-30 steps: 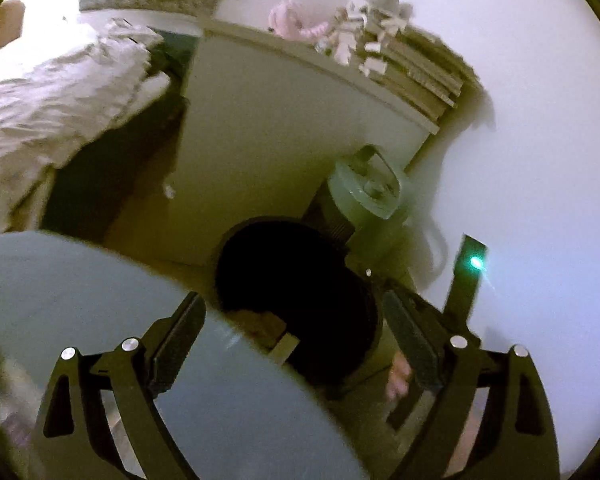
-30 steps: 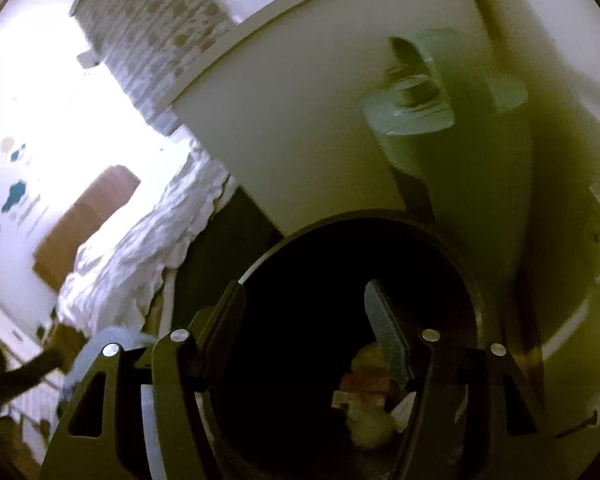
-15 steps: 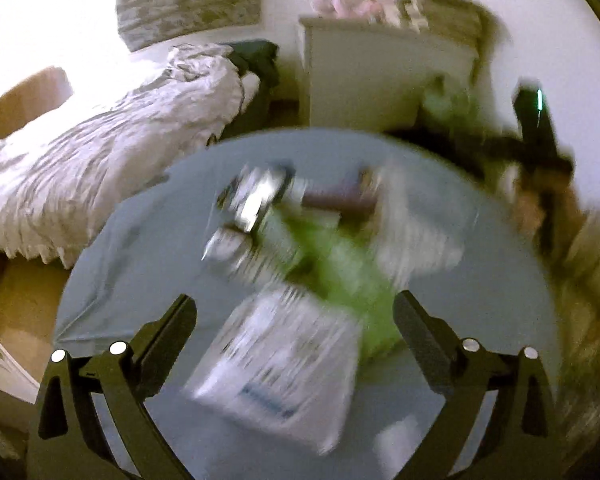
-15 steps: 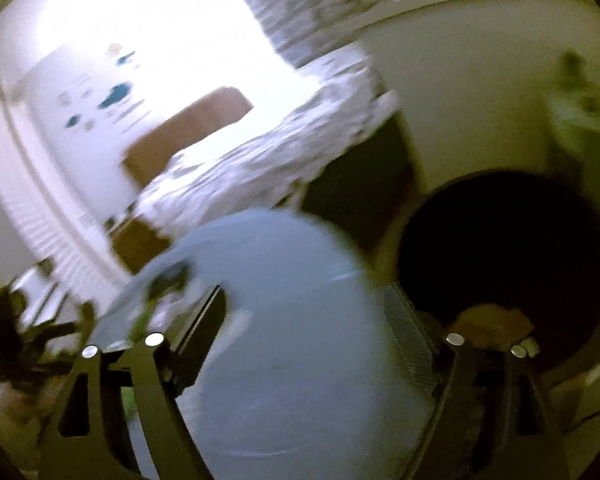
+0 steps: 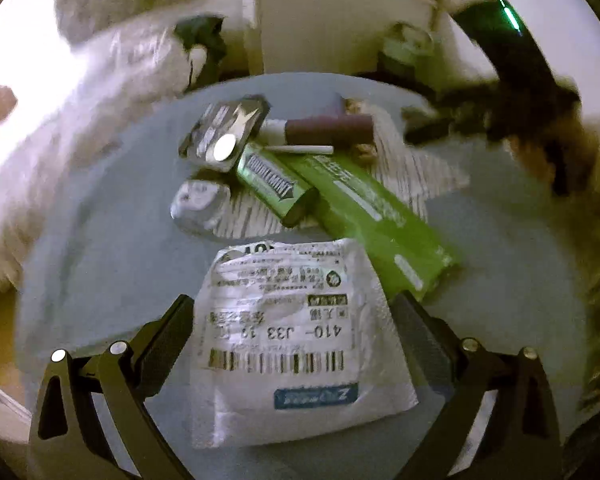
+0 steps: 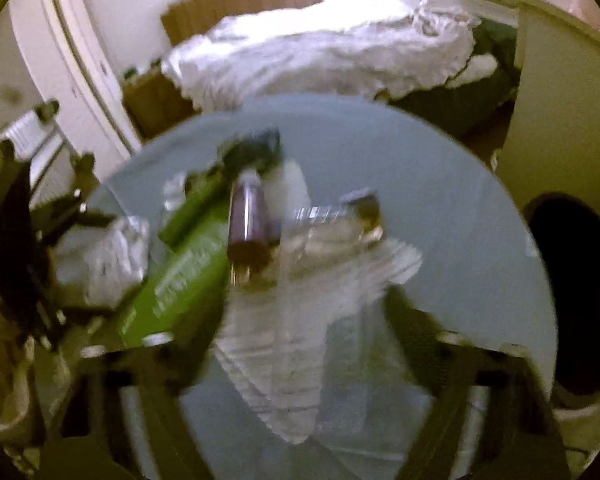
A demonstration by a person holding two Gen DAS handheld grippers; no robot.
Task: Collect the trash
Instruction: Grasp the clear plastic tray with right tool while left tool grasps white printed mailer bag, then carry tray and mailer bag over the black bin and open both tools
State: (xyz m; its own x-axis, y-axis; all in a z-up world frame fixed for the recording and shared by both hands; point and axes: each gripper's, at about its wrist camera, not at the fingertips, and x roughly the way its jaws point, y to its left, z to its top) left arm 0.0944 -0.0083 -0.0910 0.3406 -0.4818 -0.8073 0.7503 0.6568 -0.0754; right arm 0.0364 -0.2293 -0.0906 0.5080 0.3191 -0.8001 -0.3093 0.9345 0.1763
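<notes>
Left gripper (image 5: 292, 320) hangs over the white shipping pouch (image 5: 296, 344), jaws wide but closing a little, pads straddling the pouch's two side edges without pressing on it; nothing held. Pouch lies flat on the round grey table (image 5: 100, 240), directly ahead of and below this gripper, its long axis running along the pointing direction, so the jaws already sit across its short side. Judging from that, a straight drop plus close should do it; thin flat plastic may slip under the pads. Beyond the pouch: long green box (image 5: 380, 220), green mint pack (image 5: 272, 184), maroon tube (image 5: 328, 130), dark compact (image 5: 224, 132), small silver piece (image 5: 198, 200), all on a crumpled white paper (image 5: 420, 168). Right gripper (image 6: 300, 360) is blurred, jaws closing, apparently empty; the crumpled paper lies between its fingers, contact can't be told. Left is clearly nearer the pouch. Black bin (image 6: 572, 300) sits on the floor just past the table edge on the right gripper's side. Room: unmade bed (image 6: 320, 56), white cabinet (image 5: 340, 28).
</notes>
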